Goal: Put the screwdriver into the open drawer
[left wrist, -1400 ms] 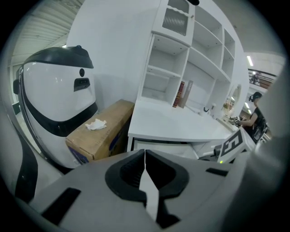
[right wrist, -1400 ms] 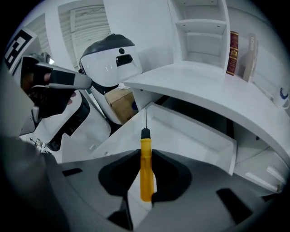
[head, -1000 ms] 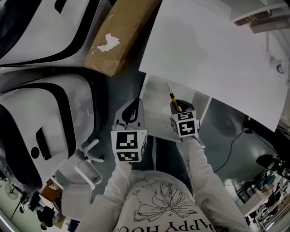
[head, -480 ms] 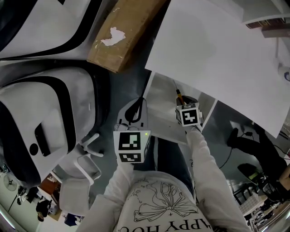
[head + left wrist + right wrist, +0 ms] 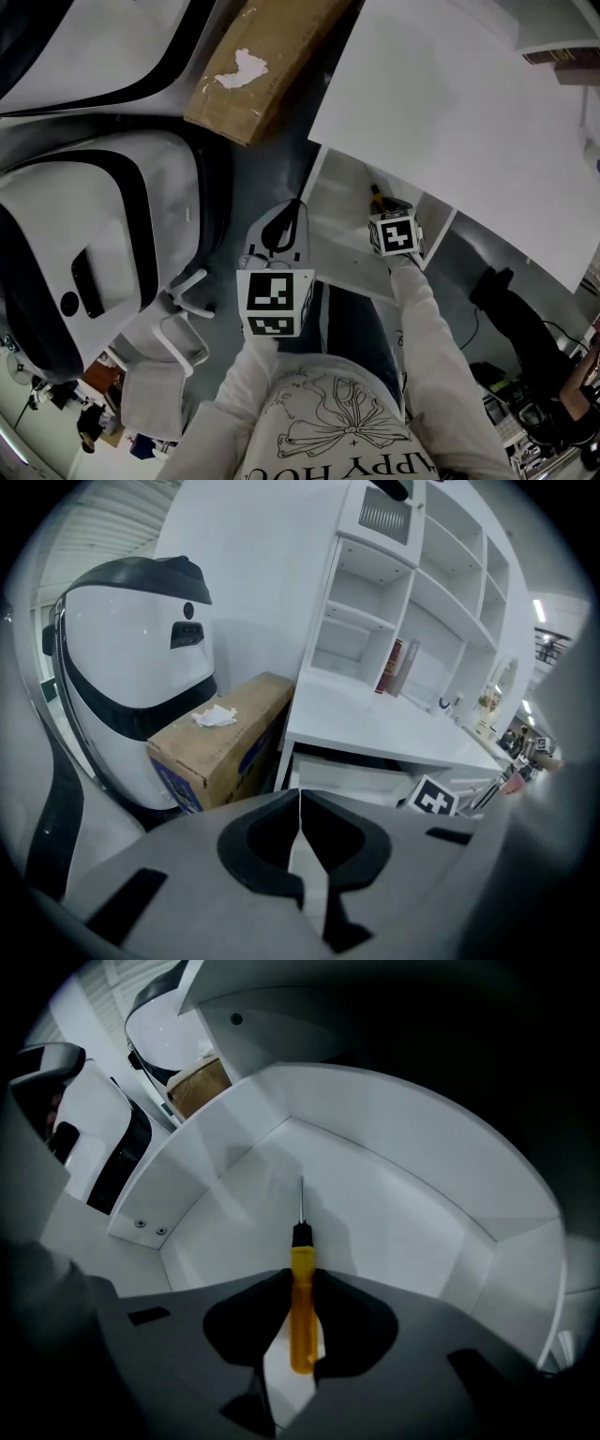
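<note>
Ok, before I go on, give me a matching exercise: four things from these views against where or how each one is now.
Things:
1. screwdriver
2. left gripper
3. cardboard box
4. drawer

States:
A. pulled open, white inside
B. jaws together, nothing between them
C. clamped by its orange handle in the right gripper
D. beside the desk, with a crumpled white scrap on top

Pairs: 1-C; 2-B; 3-D; 4-A

The drawer [image 5: 342,220] stands open from above, floor free between its walls; the bench [image 5: 469,103] overhangs its back edge, and a cardboard box [image 5: 267,66] stands near the bench's left edge.
</note>
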{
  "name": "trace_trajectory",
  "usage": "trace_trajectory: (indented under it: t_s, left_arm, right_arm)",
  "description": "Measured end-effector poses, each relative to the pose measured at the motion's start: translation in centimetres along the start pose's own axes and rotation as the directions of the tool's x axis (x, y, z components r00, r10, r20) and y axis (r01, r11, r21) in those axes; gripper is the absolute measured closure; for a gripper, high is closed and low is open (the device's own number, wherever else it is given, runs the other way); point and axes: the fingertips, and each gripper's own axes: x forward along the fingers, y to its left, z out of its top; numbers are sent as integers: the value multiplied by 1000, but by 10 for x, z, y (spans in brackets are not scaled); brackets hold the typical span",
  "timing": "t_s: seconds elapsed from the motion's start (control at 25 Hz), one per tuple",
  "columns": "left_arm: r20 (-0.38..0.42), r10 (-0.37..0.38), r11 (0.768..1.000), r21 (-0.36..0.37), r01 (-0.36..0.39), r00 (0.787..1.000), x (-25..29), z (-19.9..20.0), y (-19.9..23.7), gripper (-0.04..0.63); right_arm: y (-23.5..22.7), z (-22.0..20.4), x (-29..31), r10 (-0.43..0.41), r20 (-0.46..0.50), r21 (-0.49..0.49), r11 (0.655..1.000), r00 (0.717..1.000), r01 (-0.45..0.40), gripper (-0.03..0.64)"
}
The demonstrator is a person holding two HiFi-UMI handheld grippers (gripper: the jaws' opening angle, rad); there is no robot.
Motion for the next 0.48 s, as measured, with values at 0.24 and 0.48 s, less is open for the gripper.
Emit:
trace_trajectory:
  t_s: [0.24, 0.48]
  left_arm:
    - [7, -4, 1000, 2, 4, 1000, 0, 1, -2, 586]
    - [44, -19, 1000, 13, 19, 999, -9, 17, -11, 588]
  right_arm:
    - [0, 5, -7, 9, 15, 4, 1000, 1000, -9, 500]
    - [5, 22, -49, -8, 89, 13, 1000, 996, 7, 505]
